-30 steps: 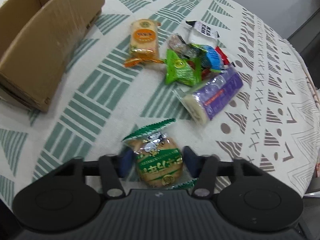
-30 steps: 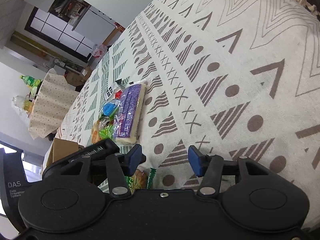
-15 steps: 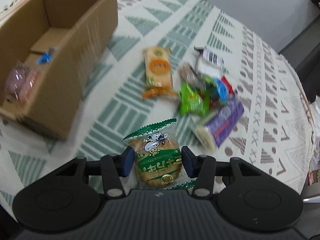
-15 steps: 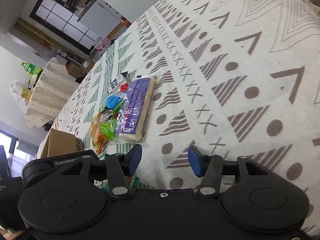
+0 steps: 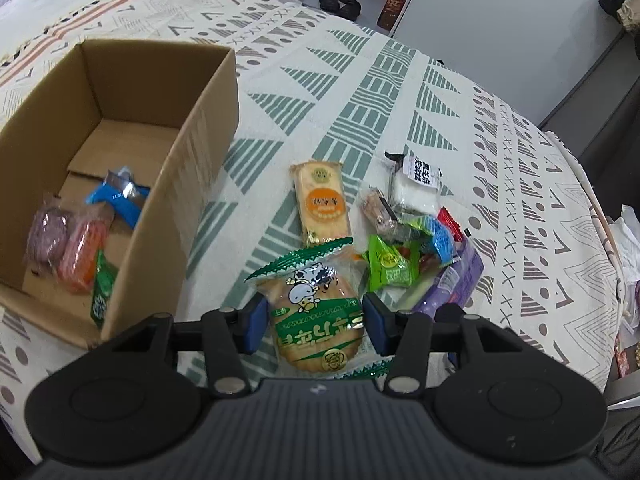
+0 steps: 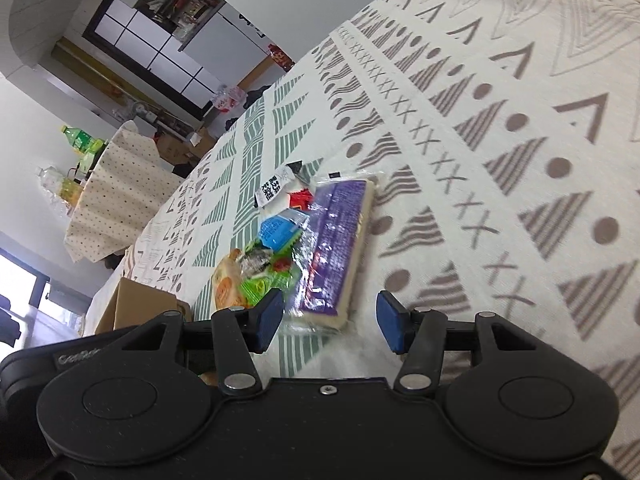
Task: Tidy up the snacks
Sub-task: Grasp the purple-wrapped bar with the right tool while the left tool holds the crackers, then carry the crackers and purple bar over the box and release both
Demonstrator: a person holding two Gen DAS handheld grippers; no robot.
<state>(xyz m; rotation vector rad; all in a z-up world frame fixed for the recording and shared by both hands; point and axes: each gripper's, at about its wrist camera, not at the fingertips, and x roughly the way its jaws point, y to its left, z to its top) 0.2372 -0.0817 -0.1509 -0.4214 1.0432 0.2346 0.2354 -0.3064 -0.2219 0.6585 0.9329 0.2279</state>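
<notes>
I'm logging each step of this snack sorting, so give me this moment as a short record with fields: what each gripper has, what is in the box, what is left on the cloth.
left gripper: shut on the green cow-print cracker pack, lifted above the cloth
right gripper: open, nothing between its jaws, low over the tablecloth
cardboard box: open; holds a blue packet, a purple one, a pink-orange one and a green one
left on cloth: orange cracker pack, purple-wrapped bar, white packet, light green packet, several small wrapped snacks

Left wrist view steeply above the table (image 5: pixel 360 92), right low and oblique; shared snack pile (image 6: pixel 304 236).
</notes>
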